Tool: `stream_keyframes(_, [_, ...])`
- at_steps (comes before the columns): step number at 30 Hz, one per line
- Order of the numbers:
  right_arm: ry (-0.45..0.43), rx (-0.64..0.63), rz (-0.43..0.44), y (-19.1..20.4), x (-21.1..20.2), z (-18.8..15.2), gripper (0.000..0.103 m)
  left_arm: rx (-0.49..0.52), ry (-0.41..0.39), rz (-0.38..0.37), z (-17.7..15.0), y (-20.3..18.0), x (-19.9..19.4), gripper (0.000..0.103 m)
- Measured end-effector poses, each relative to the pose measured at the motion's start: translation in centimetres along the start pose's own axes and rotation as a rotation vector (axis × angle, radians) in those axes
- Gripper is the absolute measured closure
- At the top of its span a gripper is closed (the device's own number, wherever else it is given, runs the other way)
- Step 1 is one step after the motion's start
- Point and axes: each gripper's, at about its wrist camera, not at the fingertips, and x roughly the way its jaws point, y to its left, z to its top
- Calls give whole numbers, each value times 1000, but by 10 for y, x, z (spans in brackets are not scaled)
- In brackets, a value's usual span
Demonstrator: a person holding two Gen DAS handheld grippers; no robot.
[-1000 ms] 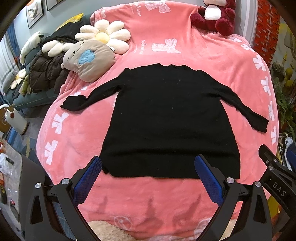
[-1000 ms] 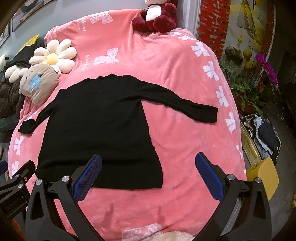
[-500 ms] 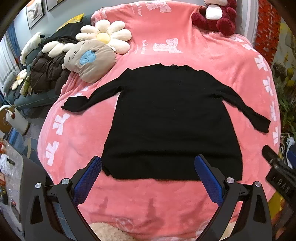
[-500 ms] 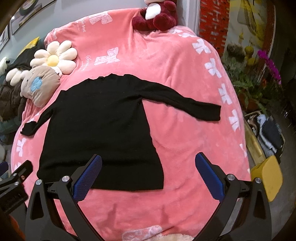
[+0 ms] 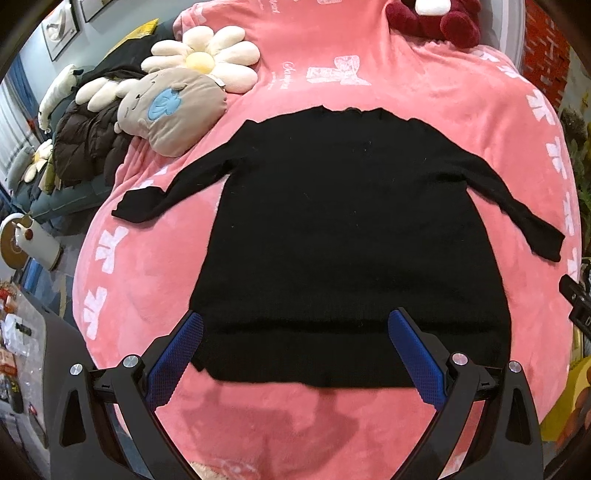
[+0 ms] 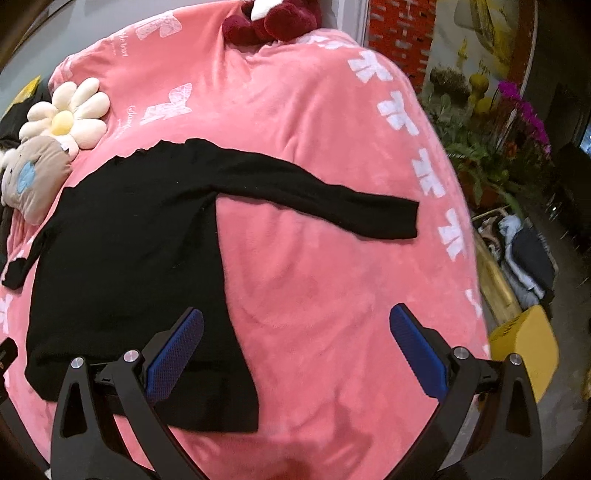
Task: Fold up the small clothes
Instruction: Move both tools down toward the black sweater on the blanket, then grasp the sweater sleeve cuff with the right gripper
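A black long-sleeved sweater lies flat on the pink blanket, both sleeves spread out, hem toward me. My left gripper is open and empty, hovering over the hem. In the right wrist view the sweater fills the left half, its right sleeve stretching out to the right. My right gripper is open and empty, above the hem's right corner and the bare blanket beside it.
A flower cushion and a beige plush pillow lie at the far left of the bed. A dark red teddy bear sits at the head. A dark jacket lies left of the bed. Plants and a yellow bin stand on the right.
Both grippers have moved forward and down toward the sweater's hem. The right gripper has also shifted right. The sweater has not moved.
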Motion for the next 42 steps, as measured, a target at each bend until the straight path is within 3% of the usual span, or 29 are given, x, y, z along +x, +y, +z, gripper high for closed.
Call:
stream_keyframes(7, [-25, 30, -55, -63, 68, 35, 5, 21, 28, 17, 10, -13, 34, 5])
stream_keyframes(13, [-61, 36, -184, -128, 127, 74, 5, 37, 52, 33, 23, -30, 66, 5])
stream_keyframes(26, [-29, 174, -79, -191, 206, 92, 5, 23, 74, -18, 36, -68, 107, 5])
stream_keyframes(31, [-7, 262, -129, -214, 231, 87, 5, 9, 72, -28, 33, -72, 109, 5])
stream_keyframes(35, [51, 366, -44, -234, 260, 75, 5, -2, 85, -42, 31, -71, 113, 5])
stream_keyframes(36, [48, 364, -20, -233, 263, 74, 7, -4, 86, -45, 31, -71, 114, 5])
stream_keyframes(38, [41, 345, 25, -229, 265, 74, 31, -4, 83, -38, 30, -69, 115, 5])
stream_keyframes(42, [8, 300, 76, -217, 254, 73, 59, -9, 88, -36, 29, -66, 118, 5])
